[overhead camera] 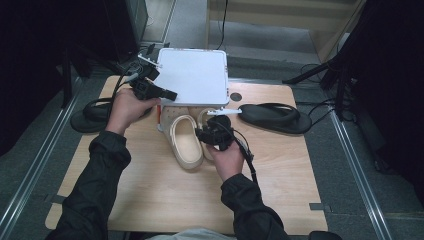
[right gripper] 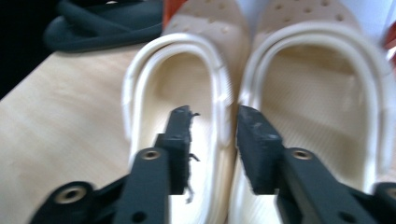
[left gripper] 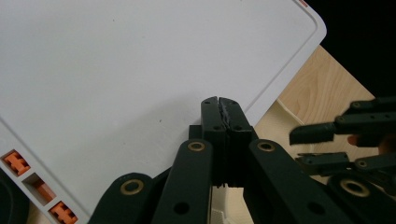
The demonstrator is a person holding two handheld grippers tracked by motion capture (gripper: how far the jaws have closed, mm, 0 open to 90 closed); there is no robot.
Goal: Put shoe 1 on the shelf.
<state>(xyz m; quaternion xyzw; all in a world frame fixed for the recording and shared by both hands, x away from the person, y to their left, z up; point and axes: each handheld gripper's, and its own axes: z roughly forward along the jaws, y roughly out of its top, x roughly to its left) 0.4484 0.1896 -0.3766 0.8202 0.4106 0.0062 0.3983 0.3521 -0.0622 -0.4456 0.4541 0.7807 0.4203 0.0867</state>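
Observation:
Two cream clogs lie side by side mid-table, the left clog and the right clog. Their toes reach under a white plastic lid. My left gripper is shut, empty, its tips against the lid's face near the left front corner. My right gripper hovers over the clogs' heels with jaws apart. The clogs' adjoining rims sit below the gap, and the pads do not touch them. In the left gripper view the right gripper shows at the right.
One black sandal lies at the table's left edge, another black sandal to the right of the lid. Orange latches line the lid's edge. The wooden table has bare room in front of the clogs.

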